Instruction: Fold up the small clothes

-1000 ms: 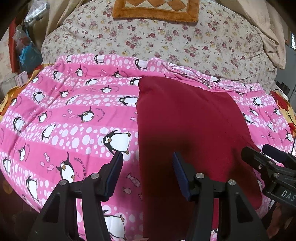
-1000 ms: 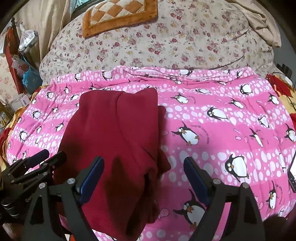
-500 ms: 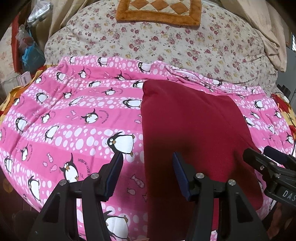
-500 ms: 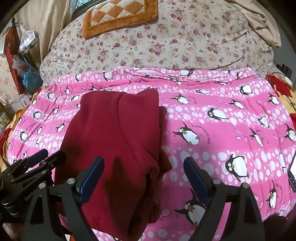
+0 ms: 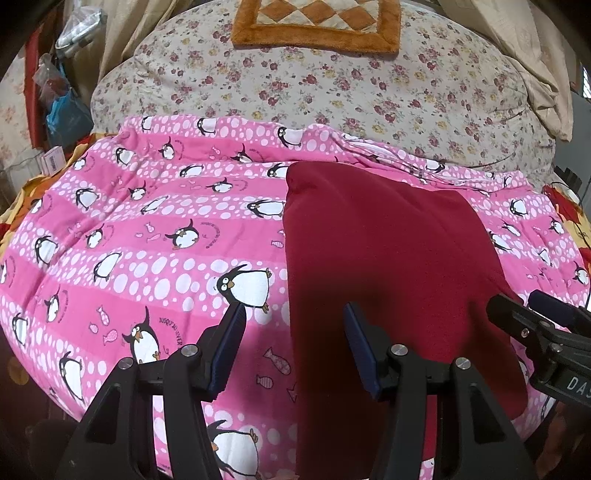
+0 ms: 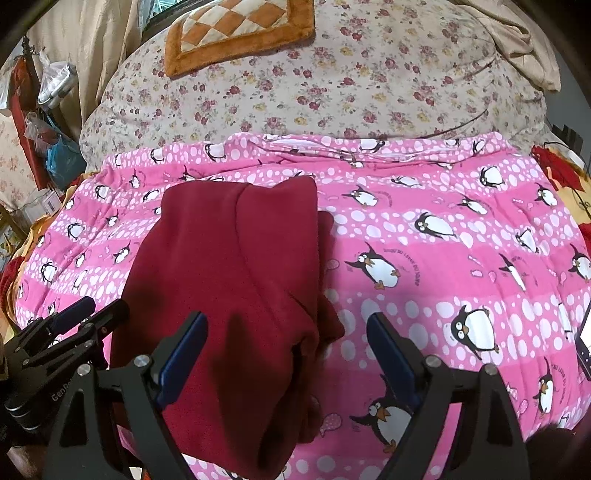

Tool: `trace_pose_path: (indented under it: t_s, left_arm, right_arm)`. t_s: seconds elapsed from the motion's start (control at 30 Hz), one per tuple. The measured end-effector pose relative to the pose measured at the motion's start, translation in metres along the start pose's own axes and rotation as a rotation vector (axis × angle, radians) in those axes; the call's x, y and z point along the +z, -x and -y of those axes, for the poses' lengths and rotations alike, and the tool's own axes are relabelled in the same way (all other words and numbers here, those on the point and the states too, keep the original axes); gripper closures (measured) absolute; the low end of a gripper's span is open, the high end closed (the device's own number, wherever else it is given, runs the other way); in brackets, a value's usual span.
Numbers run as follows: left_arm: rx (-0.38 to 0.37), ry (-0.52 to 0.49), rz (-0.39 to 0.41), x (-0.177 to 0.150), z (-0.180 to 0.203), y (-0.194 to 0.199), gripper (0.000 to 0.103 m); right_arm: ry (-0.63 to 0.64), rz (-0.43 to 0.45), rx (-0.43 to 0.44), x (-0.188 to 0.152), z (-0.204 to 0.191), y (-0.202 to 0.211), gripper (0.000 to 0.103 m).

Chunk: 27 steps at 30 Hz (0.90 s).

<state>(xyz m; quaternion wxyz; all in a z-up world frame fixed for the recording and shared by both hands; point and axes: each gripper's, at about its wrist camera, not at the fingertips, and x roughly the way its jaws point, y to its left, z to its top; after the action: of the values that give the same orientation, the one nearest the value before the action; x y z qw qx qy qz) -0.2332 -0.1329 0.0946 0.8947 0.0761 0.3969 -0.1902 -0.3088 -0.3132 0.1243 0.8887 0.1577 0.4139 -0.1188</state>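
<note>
Lying below both open tools: folded red garment (image 6: 236,280) on penguin blanket (image 6: 443,236).

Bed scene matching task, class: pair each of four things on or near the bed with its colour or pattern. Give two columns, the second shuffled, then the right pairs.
Column one:
1. garment
2. blanket
3. quilt
4. cushion

Column two:
A. cream with small red flowers
B. plain dark red
C. orange border around a checked middle
D. pink with white dots and penguins

Pairs: 1-B, 2-D, 3-A, 4-C.
</note>
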Motion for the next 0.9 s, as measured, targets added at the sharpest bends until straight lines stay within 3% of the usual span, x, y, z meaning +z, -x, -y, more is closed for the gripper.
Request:
trace_pose_path:
  t_s: [0.9]
  left_arm:
    - [0.004,0.003,0.001,-0.0012,0.0003,0.0003,0.068]
  right_arm:
    - [0.001,-0.003,0.003,-0.0015,-0.0020,-0.0029,0.012]
